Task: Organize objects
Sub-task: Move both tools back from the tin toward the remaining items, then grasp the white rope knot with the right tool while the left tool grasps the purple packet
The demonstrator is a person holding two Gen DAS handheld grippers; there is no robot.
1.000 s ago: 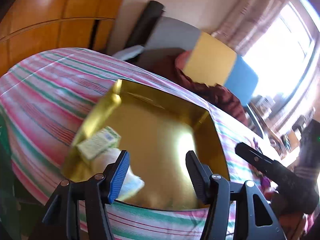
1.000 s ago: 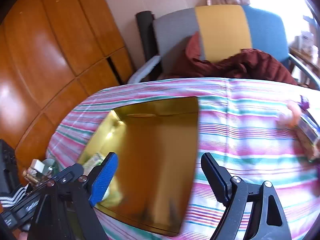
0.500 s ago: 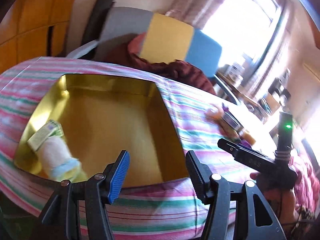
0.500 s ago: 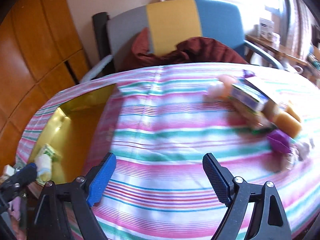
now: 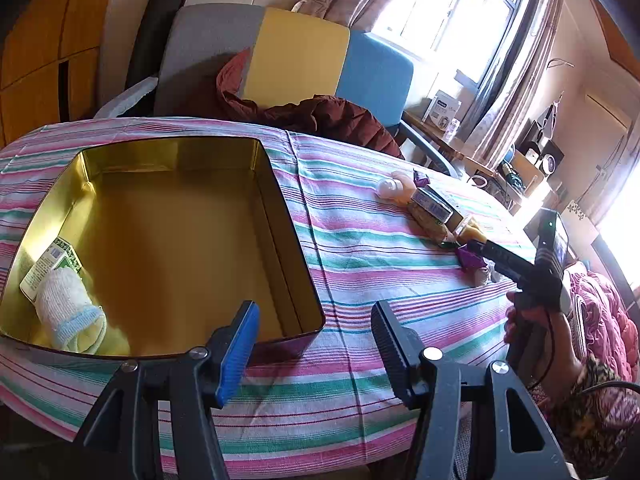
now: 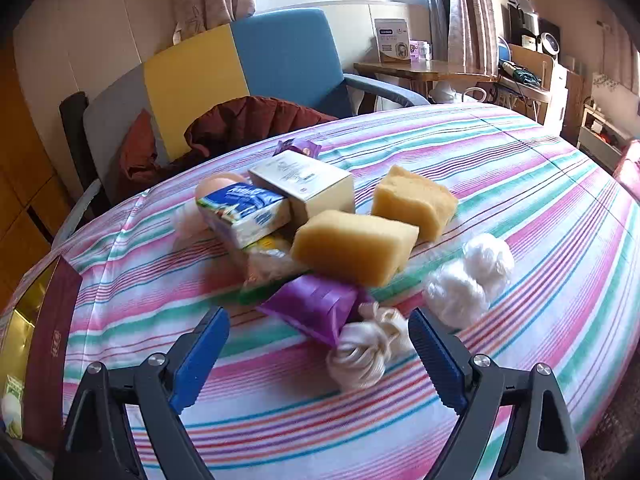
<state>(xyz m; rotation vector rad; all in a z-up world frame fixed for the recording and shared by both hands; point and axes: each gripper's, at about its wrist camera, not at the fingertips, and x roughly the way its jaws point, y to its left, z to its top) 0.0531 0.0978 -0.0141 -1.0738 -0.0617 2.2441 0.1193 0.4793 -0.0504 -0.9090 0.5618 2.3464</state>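
Observation:
A gold tin (image 5: 280, 200) sits on the striped cloth and holds a small green-and-white box (image 5: 48, 264) and a rolled white sock (image 5: 68, 312). My left gripper (image 5: 314, 320) hovers open at the tin's near right corner, with nothing between its fingers. To the right lies a pile: two yellow sponges (image 6: 352, 244), a blue-white tissue pack (image 6: 244, 212), a beige box (image 6: 308, 184), a purple packet (image 6: 312, 300) and a cream sock ball (image 6: 356, 356). My right gripper (image 6: 317, 316) is just before the pile with its jaws opening. The purple packet and the sock ball lie ahead between the fingers, untouched.
Two white fluffy balls (image 6: 472, 280) lie right of the pile. A chair with grey, yellow and blue panels (image 5: 296, 56) holds a dark red jacket (image 5: 320, 116) behind the table. A hand (image 5: 528, 320) grips the right tool. The tin's maroon wall (image 6: 52, 320) stands at the left.
My right gripper swung from above the tin to the right, down to the pile, and its jaws widened. My left gripper shifted right and rolled, so the tin now sits to its left.

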